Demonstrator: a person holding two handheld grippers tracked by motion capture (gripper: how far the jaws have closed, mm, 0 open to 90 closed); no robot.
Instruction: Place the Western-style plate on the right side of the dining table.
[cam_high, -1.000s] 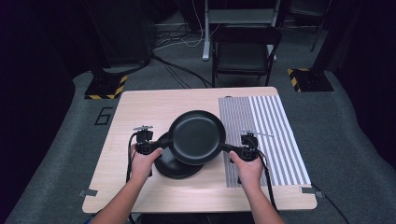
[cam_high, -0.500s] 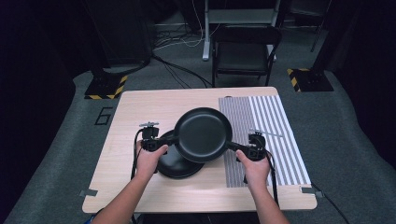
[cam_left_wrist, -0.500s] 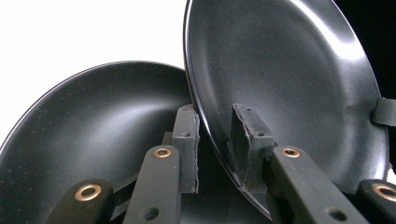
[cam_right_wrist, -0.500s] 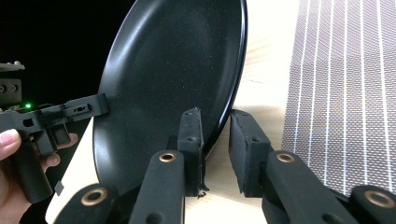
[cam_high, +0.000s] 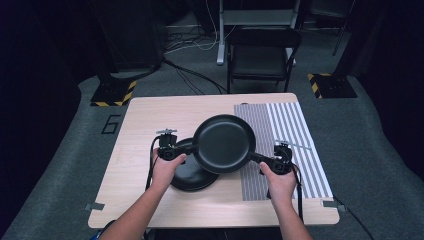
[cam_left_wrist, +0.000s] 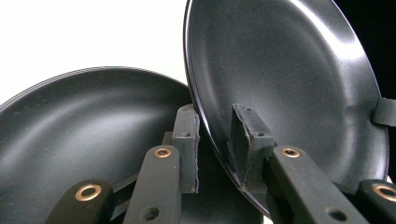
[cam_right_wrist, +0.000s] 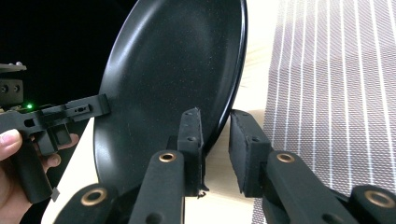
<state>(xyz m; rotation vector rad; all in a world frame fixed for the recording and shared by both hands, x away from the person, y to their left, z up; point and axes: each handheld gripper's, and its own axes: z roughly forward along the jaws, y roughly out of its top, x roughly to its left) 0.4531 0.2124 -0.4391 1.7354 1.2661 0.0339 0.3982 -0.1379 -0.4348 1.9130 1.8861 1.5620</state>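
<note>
Upper pan (cam_high: 224, 143): black, round, lifted off the table (cam_high: 150, 120) and carried between both grippers; hangs over the middle of the table, its right edge above the left strip of the striped mat (cam_high: 290, 130).
Lower pan (cam_high: 190, 175): black too, flat on the wood, partly tucked under the upper pan's near left side; close behind the left jaws in the left gripper view (cam_left_wrist: 88, 126).
Left gripper (cam_high: 170, 150): held in the left hand (cam_high: 165, 170), clamped on the upper pan's left rim. In the left gripper view (cam_left_wrist: 215, 140), rim wedged between the two pads, one pad outside the wall, the other inside the bowl (cam_left_wrist: 289, 79).
Right gripper (cam_high: 277, 160): held in the right hand (cam_high: 280, 182), pinching the opposite rim on the mat side. In the right gripper view (cam_right_wrist: 215, 144), rim edge caught between the pads, pan (cam_right_wrist: 173, 88) standing steeply across the frame.
Jaws: narrowly parted on both sides, each pair biting thin pan wall, nothing loose in between.
Far side, right gripper view: other gripper (cam_right_wrist: 56, 116) at the left edge, a green light on its body, fingers (cam_right_wrist: 11, 140) wrapped round its handle, its jaw tips on the pan's far rim.
Mat: grey and white stripes, lying on the right part of the table; stripes running up the right side of the right gripper view (cam_right_wrist: 336, 93).
Chair (cam_high: 262, 55): dark, folding kind, standing beyond the far table edge.
Floor: grey carpet around the table, cables trailing behind.
</note>
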